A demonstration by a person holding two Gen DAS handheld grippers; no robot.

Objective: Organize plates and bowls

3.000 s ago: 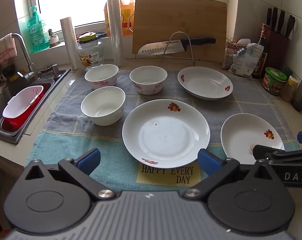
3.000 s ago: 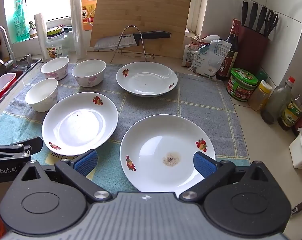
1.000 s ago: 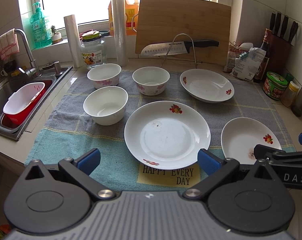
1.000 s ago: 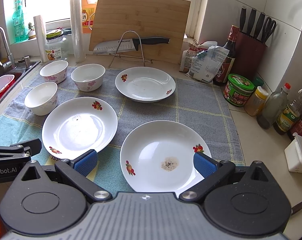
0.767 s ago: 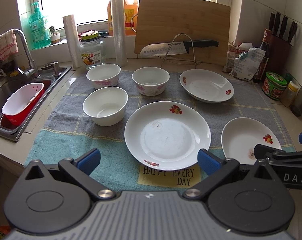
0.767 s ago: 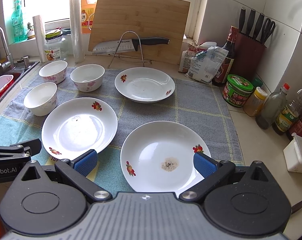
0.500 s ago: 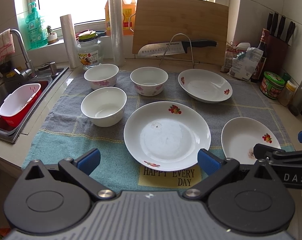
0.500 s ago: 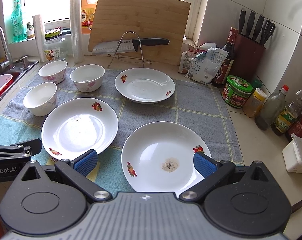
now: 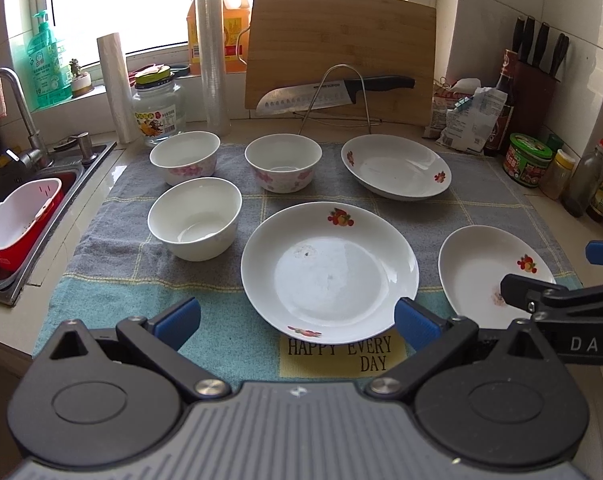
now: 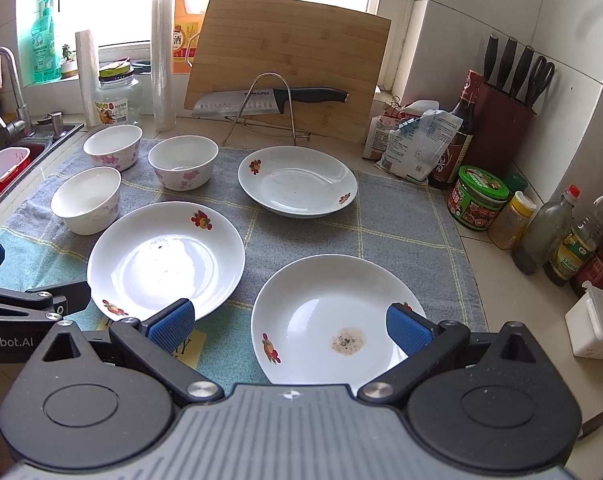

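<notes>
From the left wrist view, the left gripper [image 9: 297,318] hung over the near edge of the dish towel [image 9: 113,196], its blue-padded fingers spread wide with nothing between them. On the towel sat three bowls: a plain white bowl [image 9: 194,218] nearest, a pink-flowered bowl [image 9: 184,157] behind it, and a second flowered bowl [image 9: 283,167] to the right of that. Three plates lay there too: a large plate [image 9: 329,270] just beyond the fingers, a far plate [image 9: 395,166] towards the back, and a stained plate [image 9: 485,272] at the right, partly behind the right gripper [image 9: 561,276], whose side read "DAS". A yellow patch [image 9: 341,354] on the towel read "HAPPY EVERY DAY". Behind stood a cutting board [image 9: 341,52] and a knife [image 9: 333,90] on a wire rack. A red and white basket [image 9: 15,220] sat in the sink.

From the right wrist view, the right gripper [image 10: 289,324] was likewise spread and empty, poised above the stained plate [image 10: 333,312], which carried a dark speckled spot in its well. The large plate [image 10: 165,260] lay to its left, the far plate [image 10: 297,180] behind. The same three bowls showed at the left: [image 10: 86,199], [image 10: 112,146], [image 10: 182,162]. The knife [image 10: 269,100] blade read "SUPOR". The left gripper [image 10: 21,280] came in at the left edge, marked "nRobot.AI". A green-lidded jar [image 10: 481,198] stood beside four bottles at the right, and a knife block [image 10: 501,120] stood by the wall.
</notes>
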